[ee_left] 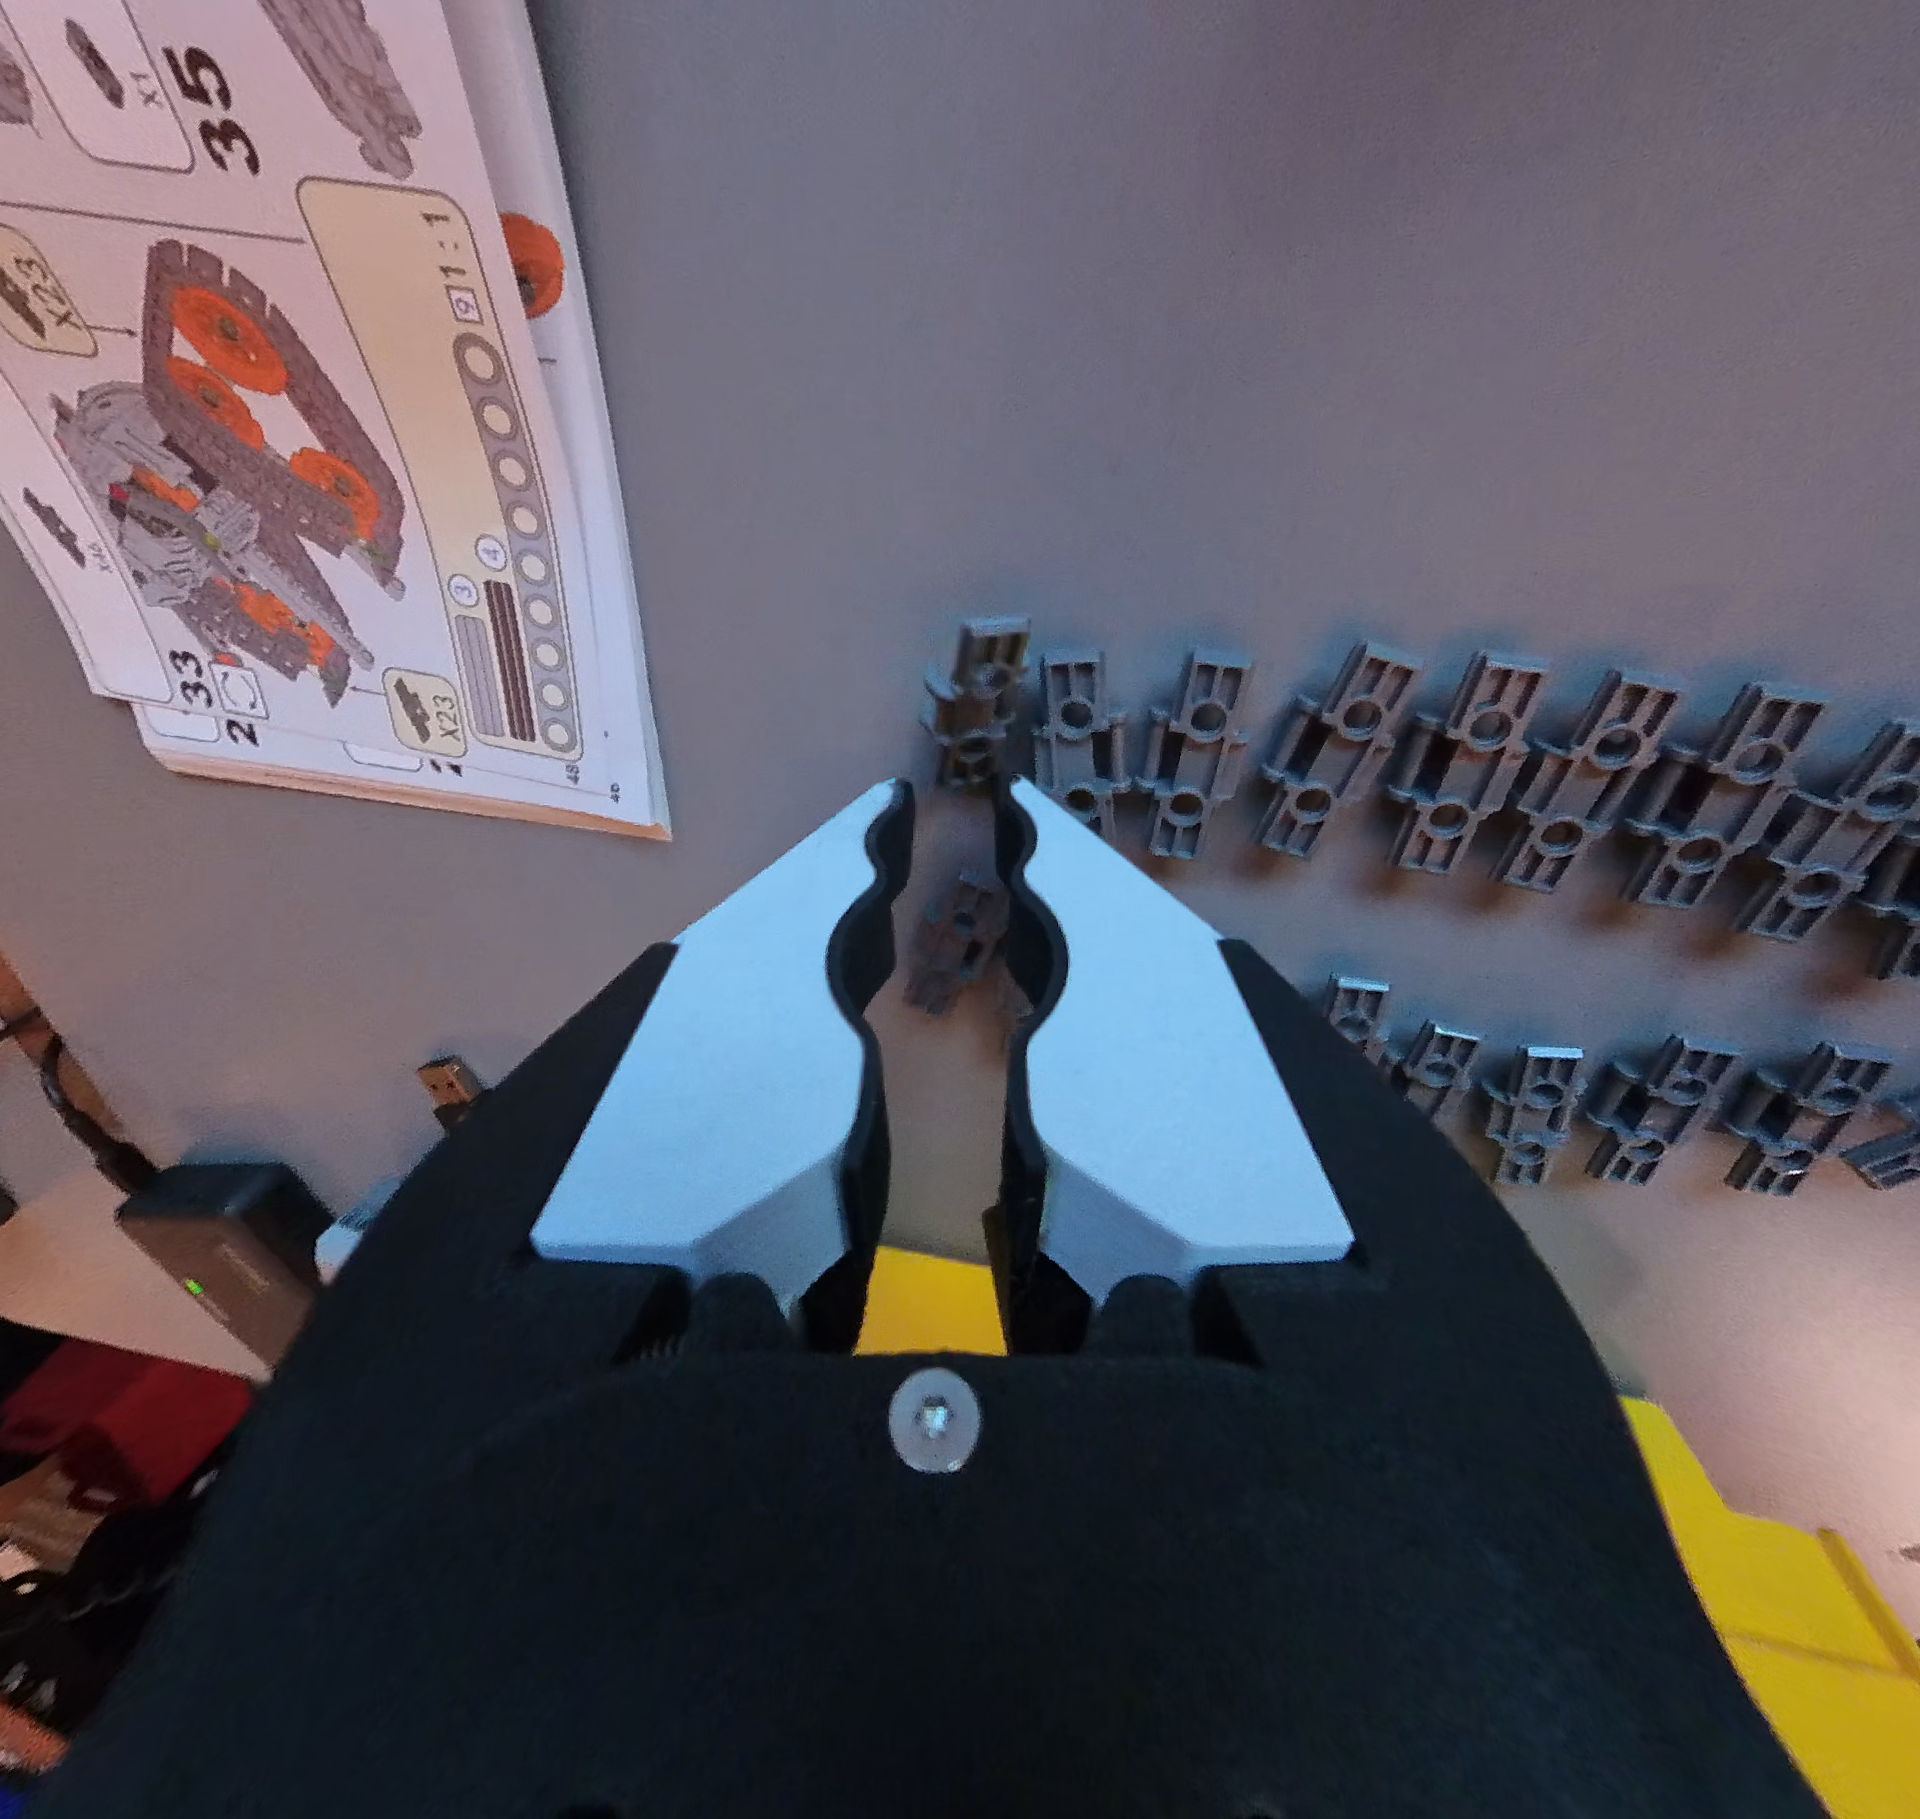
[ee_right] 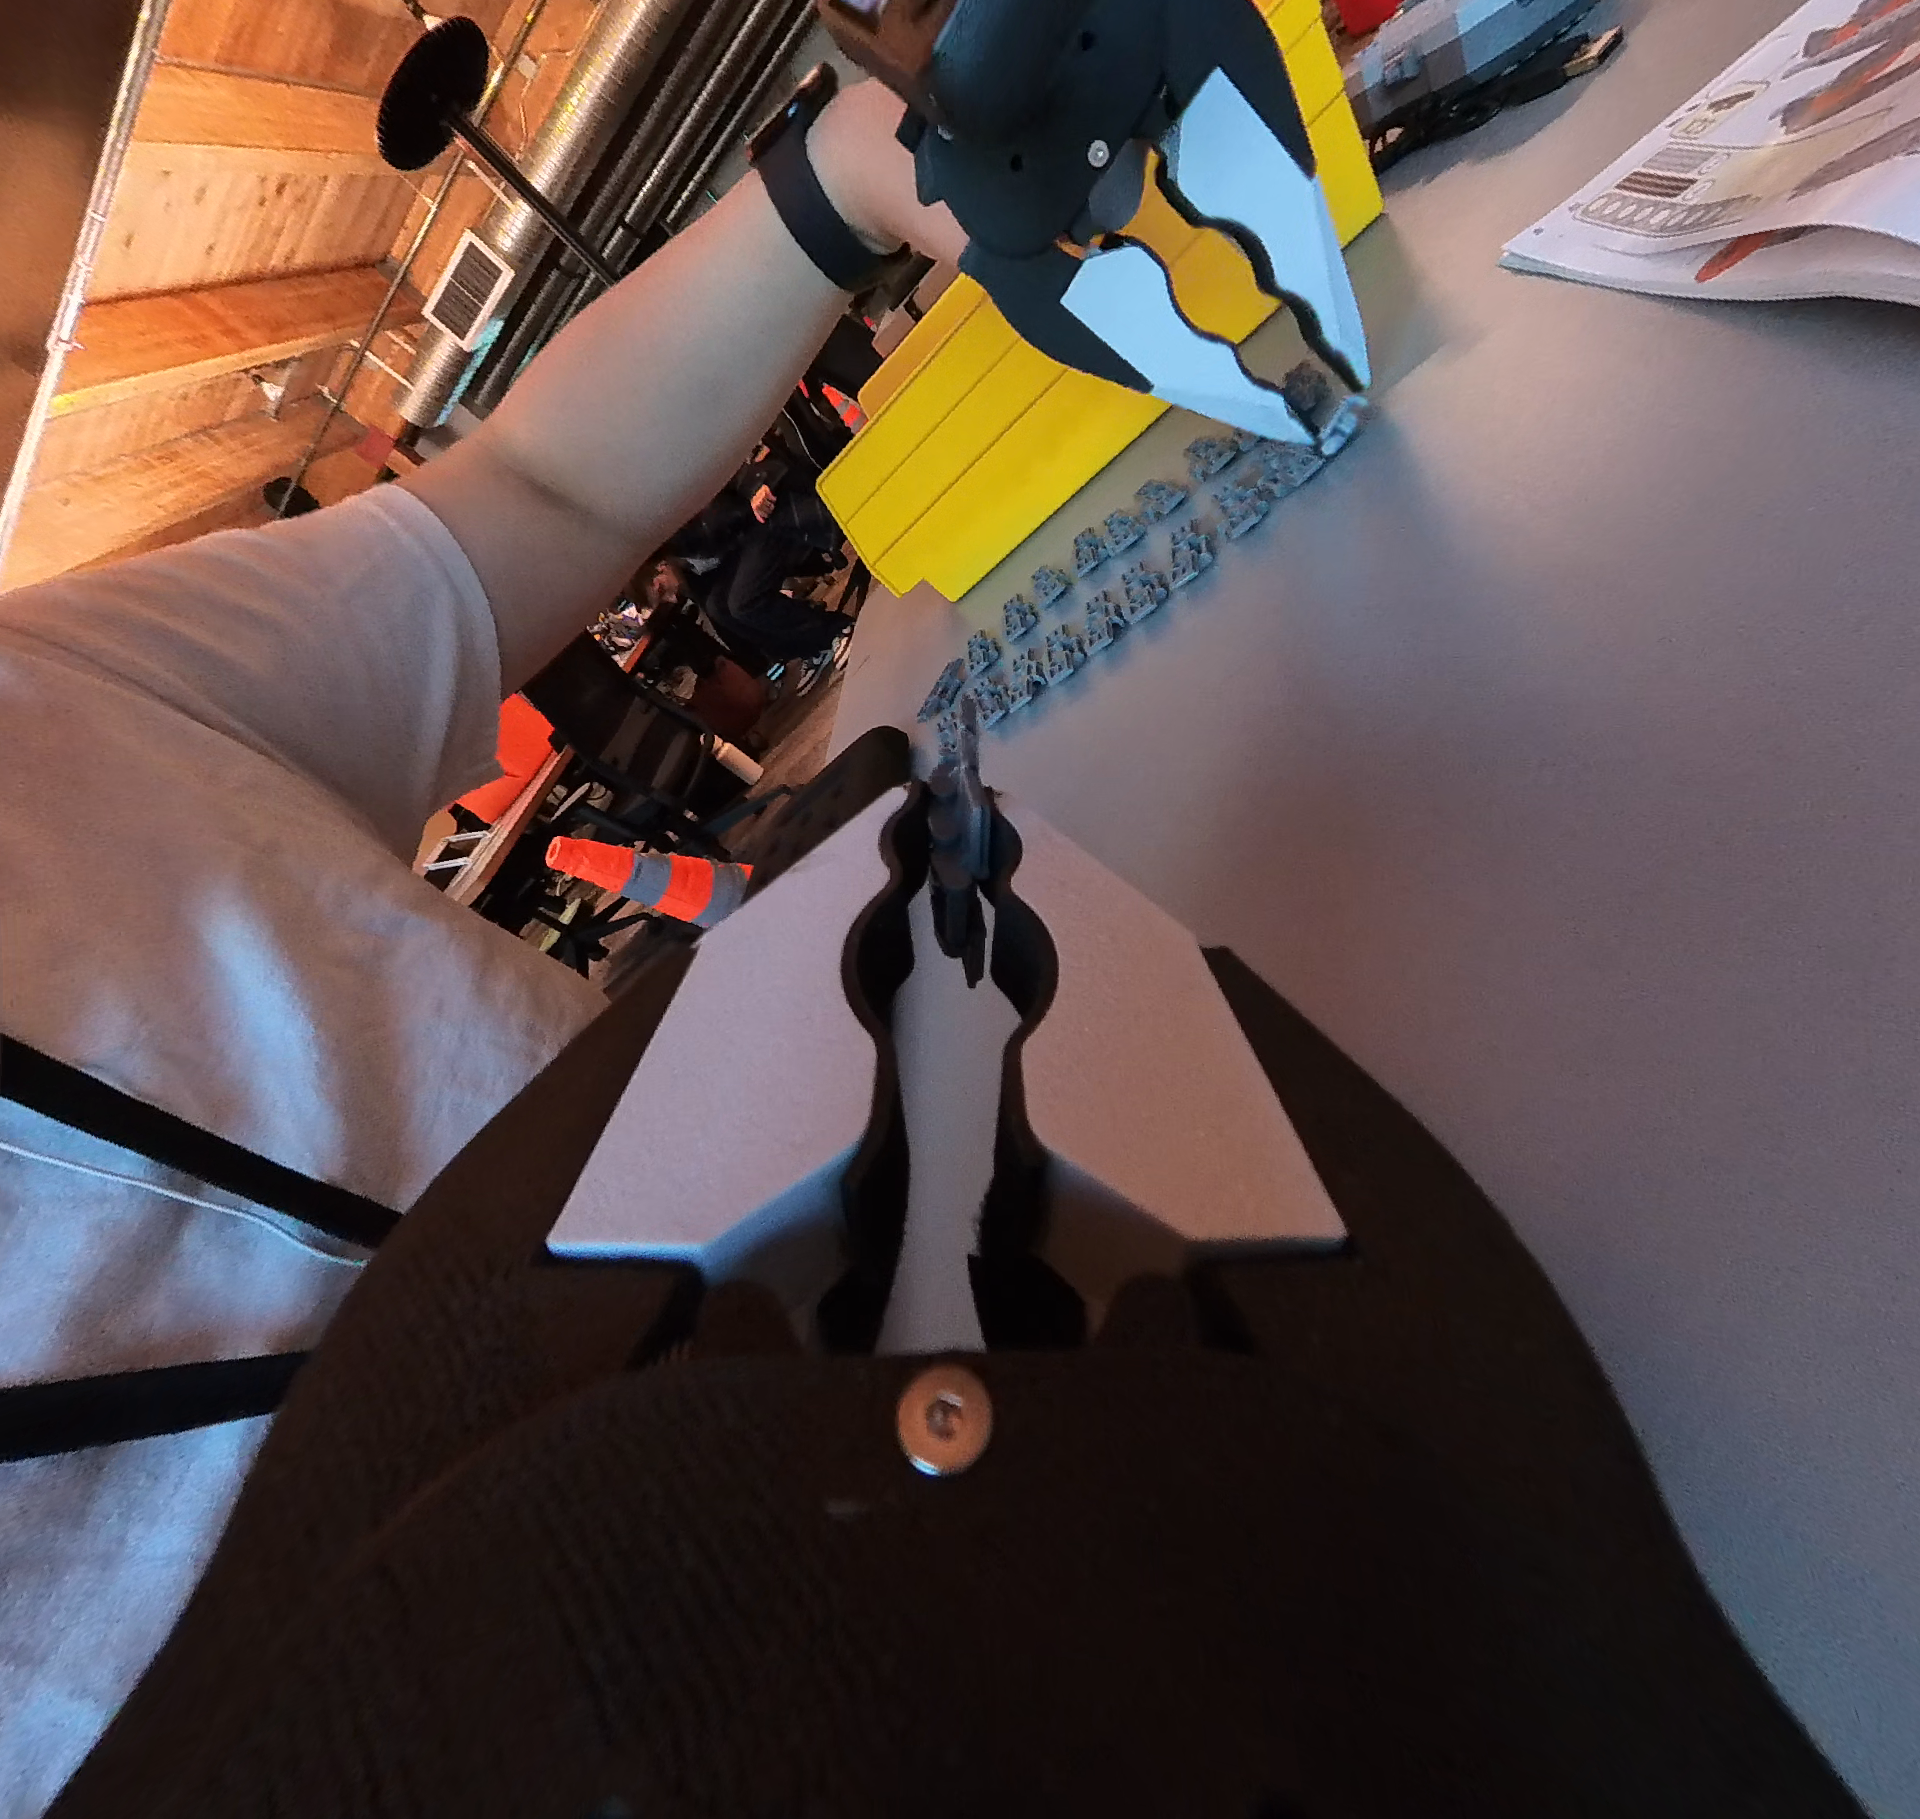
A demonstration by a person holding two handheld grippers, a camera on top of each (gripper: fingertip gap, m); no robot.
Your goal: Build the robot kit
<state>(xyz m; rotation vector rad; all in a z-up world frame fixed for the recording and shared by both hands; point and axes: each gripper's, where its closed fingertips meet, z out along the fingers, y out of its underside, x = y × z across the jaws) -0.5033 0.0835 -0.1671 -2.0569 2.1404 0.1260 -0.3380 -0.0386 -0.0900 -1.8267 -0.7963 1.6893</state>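
Spreading grey across both views, desk (ee_left: 1247, 263) bearing an open instruction booklet (ee_left: 312, 367) at ten o'clock of the left wrist view, yellow bins (ee_right: 997, 439) along the near edge at eleven o'clock of the right wrist view. Lined up in two rows at three o'clock of the left view, grey tread links (ee_left: 1486, 772). Hovering at the rows' end, left tongs (ee_left: 954, 795) parted slightly, tips flanking one upright tread link (ee_left: 975, 704), a lone link (ee_left: 958, 938) lying in the gap between the fingers, grasp on either not clear. Clenched on a short link chain (ee_right: 958, 860), right tongs (ee_right: 954, 803) lifted off the desk beside the rows' other end.
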